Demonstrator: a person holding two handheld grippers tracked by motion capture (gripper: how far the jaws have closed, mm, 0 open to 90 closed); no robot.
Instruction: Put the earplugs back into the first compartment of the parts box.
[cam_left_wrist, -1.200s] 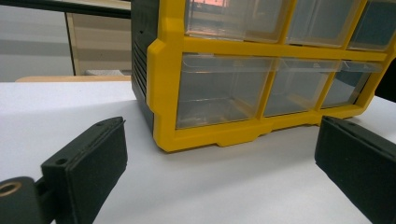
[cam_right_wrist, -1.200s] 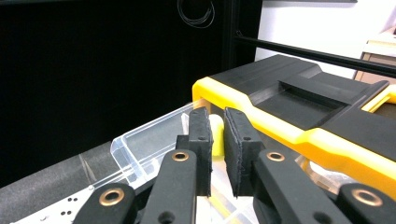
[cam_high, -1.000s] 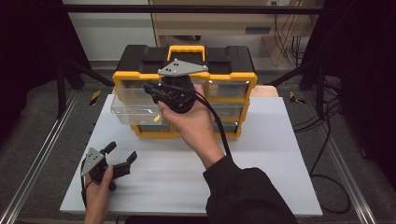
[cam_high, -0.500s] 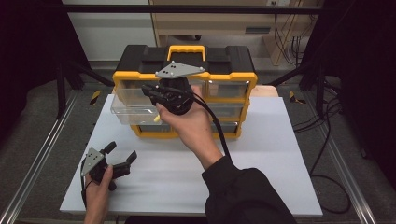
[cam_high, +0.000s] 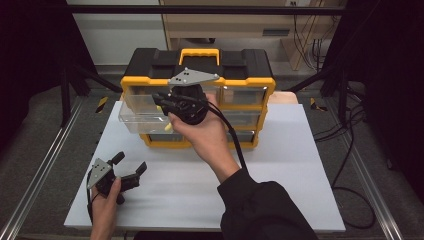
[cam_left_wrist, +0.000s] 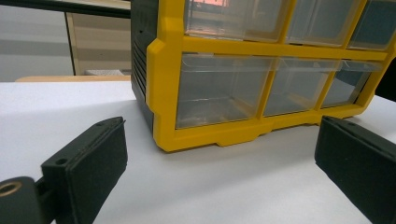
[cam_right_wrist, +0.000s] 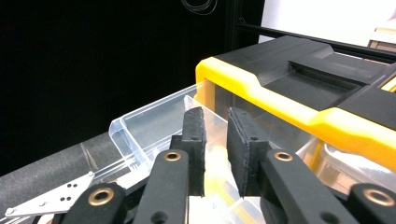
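The clear drawer (cam_high: 131, 122) is pulled out of the top row of the box, on its 9 o'clock side, so things can go in or come out. The white desk (cam_high: 280, 175) carries it all. The yellow and black box (cam_high: 200, 60) sits at 12 o'clock on the desk, with its front facing the person so the drawers are easy to reach. The right hand-held gripper (cam_high: 159, 102) hangs over the open drawer and points toward 9 o'clock. Its jaws have just been opening a little and now stand narrow. The left hand-held gripper (cam_high: 131, 162) rests low at 8 o'clock on the desk with its jaws wide and nothing in them. I think it is just waiting. A small yellow piece (cam_high: 168, 127) lies in the drawer, right under the right hand-held gripper. The right gripper view looks down between the pads, and there the yellow piece (cam_right_wrist: 217, 172) shows in the gap. The pads do not seem to squeeze it, so I think it was just let go. The left gripper view looks from low down at the front of the box, where the bottom drawers (cam_left_wrist: 219, 93) are shut and look empty, which the high view cannot show.
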